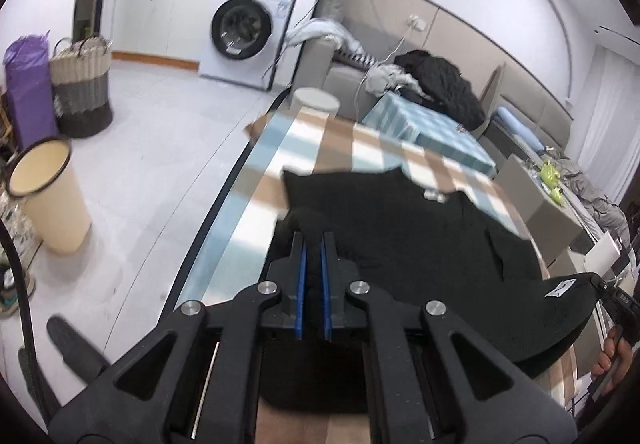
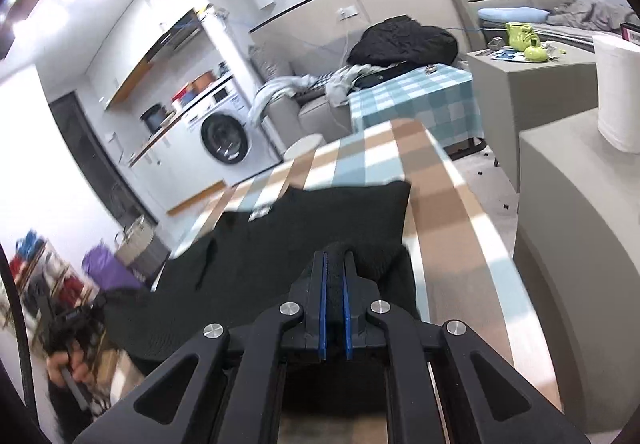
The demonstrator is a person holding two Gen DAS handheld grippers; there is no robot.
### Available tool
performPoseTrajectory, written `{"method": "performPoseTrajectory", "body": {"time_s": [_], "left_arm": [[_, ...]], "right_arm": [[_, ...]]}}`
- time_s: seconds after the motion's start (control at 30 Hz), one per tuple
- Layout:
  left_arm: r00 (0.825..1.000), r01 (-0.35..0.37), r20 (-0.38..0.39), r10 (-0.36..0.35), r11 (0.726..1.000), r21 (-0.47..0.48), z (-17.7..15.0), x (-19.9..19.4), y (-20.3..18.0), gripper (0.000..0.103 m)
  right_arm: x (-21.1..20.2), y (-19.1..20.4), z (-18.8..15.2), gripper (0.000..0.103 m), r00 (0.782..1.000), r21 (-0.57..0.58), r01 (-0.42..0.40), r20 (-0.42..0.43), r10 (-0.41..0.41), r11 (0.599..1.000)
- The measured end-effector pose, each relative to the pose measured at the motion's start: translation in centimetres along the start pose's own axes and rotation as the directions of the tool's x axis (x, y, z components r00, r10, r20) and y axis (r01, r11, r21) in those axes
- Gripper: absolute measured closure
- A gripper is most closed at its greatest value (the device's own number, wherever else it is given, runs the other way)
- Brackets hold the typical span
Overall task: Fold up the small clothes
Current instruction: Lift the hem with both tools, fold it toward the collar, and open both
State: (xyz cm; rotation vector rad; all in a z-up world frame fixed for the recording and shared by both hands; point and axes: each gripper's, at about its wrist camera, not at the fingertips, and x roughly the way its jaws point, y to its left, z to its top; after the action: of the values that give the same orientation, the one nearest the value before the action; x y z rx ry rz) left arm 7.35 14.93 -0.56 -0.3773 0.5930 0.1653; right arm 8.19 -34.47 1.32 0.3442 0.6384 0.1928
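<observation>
One black knitted garment (image 1: 400,228) is lying on the table covered with a brown, white and pale-blue checked cloth (image 1: 320,140), its long axis running from the near edge at 6 o'clock away toward 12 o'clock in the left wrist view, with two pointed far corners and a small white label between them facing the far end. At 9 o'clock in that view one cream plastic bin with a dark rim (image 1: 44,196) is standing on the floor, and at 11 o'clock one white front-loading washing machine (image 1: 244,32) is sitting under a counter. The left gripper (image 1: 314,244) is pinching the garment's near left corner, its two blue-lined fingers drawn tight together on a bunched fold of the knit. Further right, the near hem is stretching across to 3 o'clock. In the right wrist view the right gripper (image 2: 335,264) is clamping the near right corner in the same way, its fingers closed on a raised hump of black fabric, while a person's hand (image 2: 68,364) is gripping a handle at 8 o'clock.
</observation>
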Motion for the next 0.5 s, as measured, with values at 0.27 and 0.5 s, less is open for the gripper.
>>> {"method": "performPoseTrajectory", "body": {"time_s": [0.27,0.5], "left_arm": [[0.999,-0.02,-0.032,0.021,0.999,0.043,5.0,7.8,-0.8,0.099],[0.988,-0.05,-0.147,0.056,0.998,0.041,2.9,13.5,1.0,0.099]], "right_arm": [[6.5,-0.3,5.0,0.097,0.998,0.051,0.061,0.023,-0.062,0.997],[10.6,-3.1,3.7,0.097,0.984,0.058,0.16,-0.086,-0.155,0.985]]}}
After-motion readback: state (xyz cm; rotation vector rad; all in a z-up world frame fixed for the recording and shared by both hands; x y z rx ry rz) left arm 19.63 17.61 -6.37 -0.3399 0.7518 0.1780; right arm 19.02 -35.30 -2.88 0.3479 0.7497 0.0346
